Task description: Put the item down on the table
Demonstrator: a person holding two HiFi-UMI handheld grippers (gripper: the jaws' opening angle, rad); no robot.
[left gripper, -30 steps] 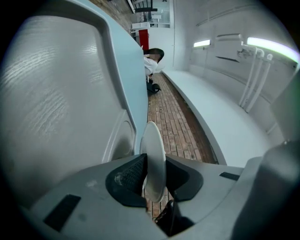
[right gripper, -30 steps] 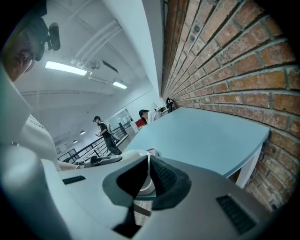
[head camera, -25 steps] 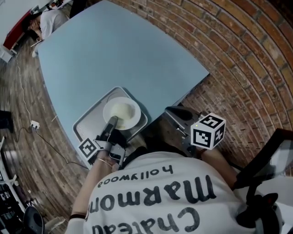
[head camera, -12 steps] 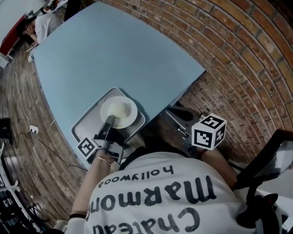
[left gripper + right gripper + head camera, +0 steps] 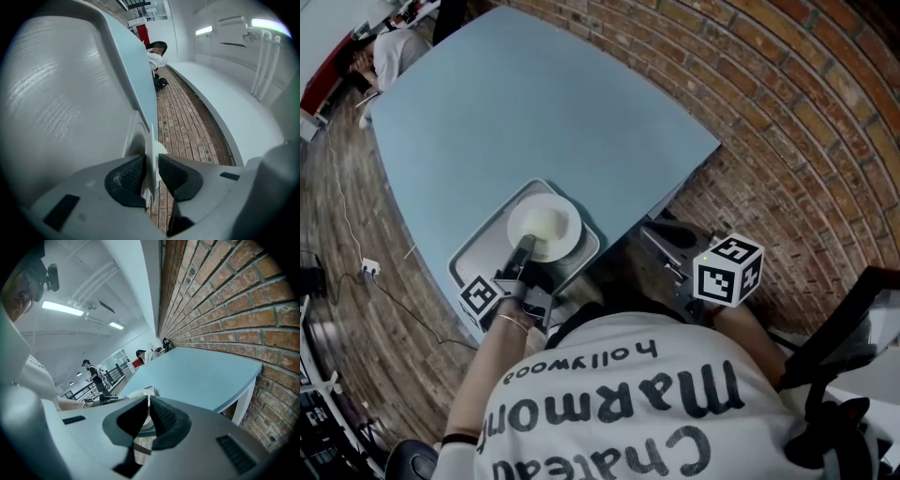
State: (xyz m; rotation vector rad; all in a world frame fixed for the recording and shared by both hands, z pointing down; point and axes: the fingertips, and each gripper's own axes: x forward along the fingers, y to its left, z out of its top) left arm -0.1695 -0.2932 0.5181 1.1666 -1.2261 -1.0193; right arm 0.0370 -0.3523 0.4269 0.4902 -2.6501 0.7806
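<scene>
A grey tray (image 5: 480, 255) carrying a white plate (image 5: 544, 225) lies at the near edge of the light blue table (image 5: 534, 103), partly overhanging it. My left gripper (image 5: 527, 249) reaches over the tray's near side up to the plate. In the left gripper view it (image 5: 151, 171) is shut on a thin pale edge, which looks like the tray's rim (image 5: 150, 140). My right gripper (image 5: 654, 230) hangs right of the tray, below the table's edge. Seen in its own view, the right gripper (image 5: 149, 411) has its jaws together with nothing between them, and the plate (image 5: 140, 393) shows just beyond.
A brick wall (image 5: 806, 103) runs along the table's right side and fills the right of the right gripper view (image 5: 225, 301). A seated person (image 5: 389, 42) is at the table's far end. Another person (image 5: 91, 373) stands by railings. A cable (image 5: 356, 246) trails on the floor at left.
Almost nothing: the tray with its plate and my left gripper stay at the table's near edge, and the right gripper hangs where it was. The view itself shifted slightly.
</scene>
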